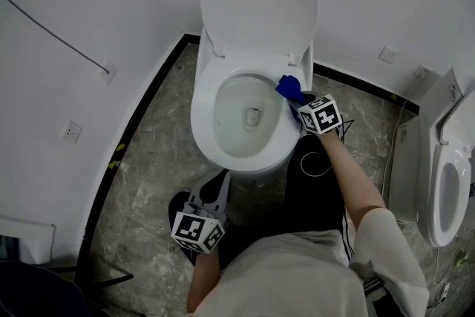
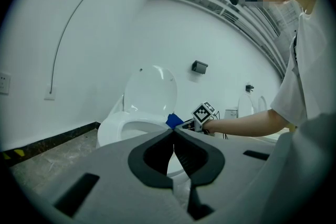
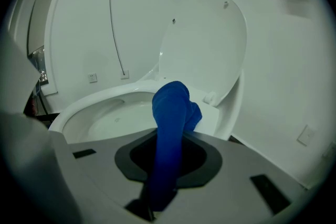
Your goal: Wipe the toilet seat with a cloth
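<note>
A white toilet with its lid raised stands against the wall; its seat rings the bowl. My right gripper is shut on a blue cloth, which lies on the seat's right rear part near the hinge. In the right gripper view the cloth runs up between the jaws and its bunched end rests on the seat. My left gripper hangs low in front of the toilet, shut and holding nothing. From the left gripper view the cloth shows beside the bowl.
A second toilet stands at the right edge, with cables on the marble floor between. A black baseboard follows the curved wall. A wall socket sits at the left. A person's arm reaches to the right gripper.
</note>
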